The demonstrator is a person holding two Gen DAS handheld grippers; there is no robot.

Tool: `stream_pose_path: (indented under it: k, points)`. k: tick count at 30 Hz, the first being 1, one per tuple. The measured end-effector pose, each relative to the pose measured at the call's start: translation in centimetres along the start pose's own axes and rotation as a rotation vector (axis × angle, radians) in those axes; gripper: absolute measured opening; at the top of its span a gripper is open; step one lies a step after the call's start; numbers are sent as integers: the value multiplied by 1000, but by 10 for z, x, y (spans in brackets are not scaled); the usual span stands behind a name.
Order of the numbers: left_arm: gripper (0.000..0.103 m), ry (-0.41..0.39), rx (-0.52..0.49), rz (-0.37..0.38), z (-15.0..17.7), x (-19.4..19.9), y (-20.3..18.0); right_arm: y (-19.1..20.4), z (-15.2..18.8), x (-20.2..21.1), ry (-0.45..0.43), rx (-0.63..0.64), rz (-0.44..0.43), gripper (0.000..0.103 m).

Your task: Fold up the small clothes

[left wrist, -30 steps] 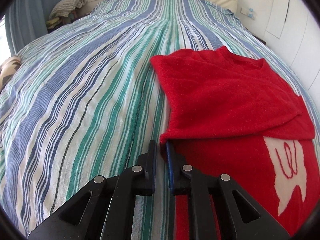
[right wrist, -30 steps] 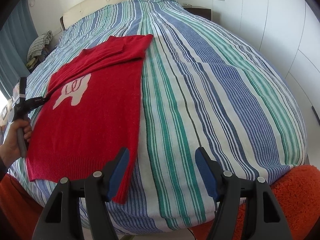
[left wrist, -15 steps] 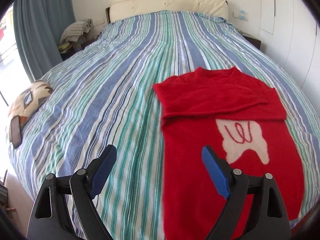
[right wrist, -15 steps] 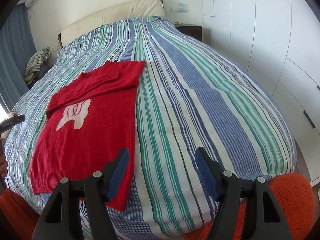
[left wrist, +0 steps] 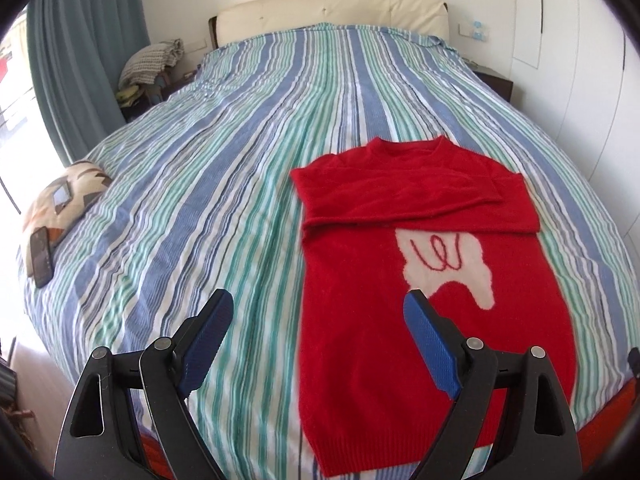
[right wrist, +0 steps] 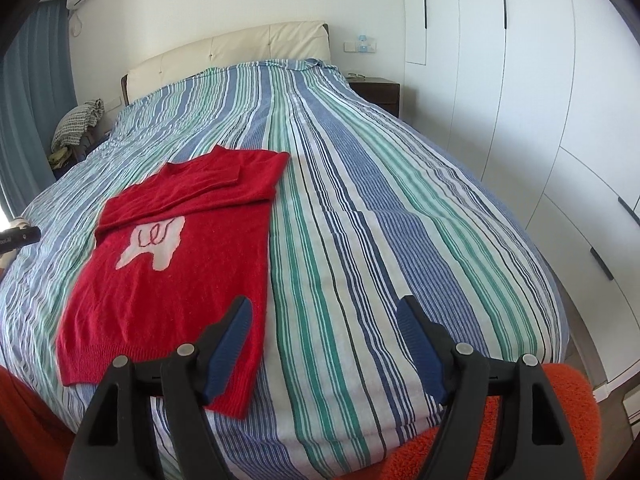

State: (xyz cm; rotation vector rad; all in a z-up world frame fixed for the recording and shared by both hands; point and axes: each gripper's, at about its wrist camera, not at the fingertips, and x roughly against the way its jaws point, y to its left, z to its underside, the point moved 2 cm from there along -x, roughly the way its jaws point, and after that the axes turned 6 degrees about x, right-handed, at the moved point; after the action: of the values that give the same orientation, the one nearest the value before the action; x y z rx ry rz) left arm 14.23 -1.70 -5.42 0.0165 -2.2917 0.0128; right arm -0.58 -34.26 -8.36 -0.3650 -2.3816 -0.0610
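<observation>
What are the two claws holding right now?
Nothing. The left claw is open and empty; the right claw is opening, also empty. The red sweater lies loose on the bed.

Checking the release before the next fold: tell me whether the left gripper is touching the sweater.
Apart. The left wrist view shows the left gripper open and raised above the bed, nothing between its pads; the sweater lies flat below.

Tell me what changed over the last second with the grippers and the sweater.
The left gripper let go of the folded sleeve edge of the red sweater, opened wide and drew back and up. The right gripper, empty, is opening a little wider. The sweater stayed flat on the striped bed, sleeves folded across the chest.
</observation>
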Motion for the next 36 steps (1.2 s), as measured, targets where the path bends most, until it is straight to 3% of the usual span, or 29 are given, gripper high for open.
stream_pose_path:
  k: [5, 8, 12, 15, 17, 21, 24, 27, 32, 36]
  points:
    - [89, 6, 16, 184, 2, 61, -27, -11, -20, 12, -16, -35, -7, 74]
    - [89, -35, 20, 323, -9, 112, -39, -20, -51, 43, -97, -47, -7, 77]
    - [97, -175, 29, 376, -32, 171, -33, -26, -104, 104, -270, -16, 2, 96]
    - [99, -245, 48, 341, -40, 185, -20, -13, -131, 138, -344, 62, 29, 102]
    - [99, -250, 55, 270, -37, 174, -9, 5, -136, 137, -311, 147, 60, 102]
    - [99, -169, 91, 125, -13, 126, 17, 40, -116, 100, -179, 266, 87, 102]
    - [99, -102, 106, 29, 12, 93, 36, 48, -97, 73, -85, 260, 55, 102]
    - [99, -60, 98, -53, 33, 72, 50, 46, -82, 62, -65, 237, 72, 102]
    - [99, 1, 100, -109, 60, 54, 62, 44, -70, 55, -48, 234, 108, 102]
    - [99, 5, 88, -126, 65, 54, 62, 41, -65, 50, -37, 227, 129, 102]
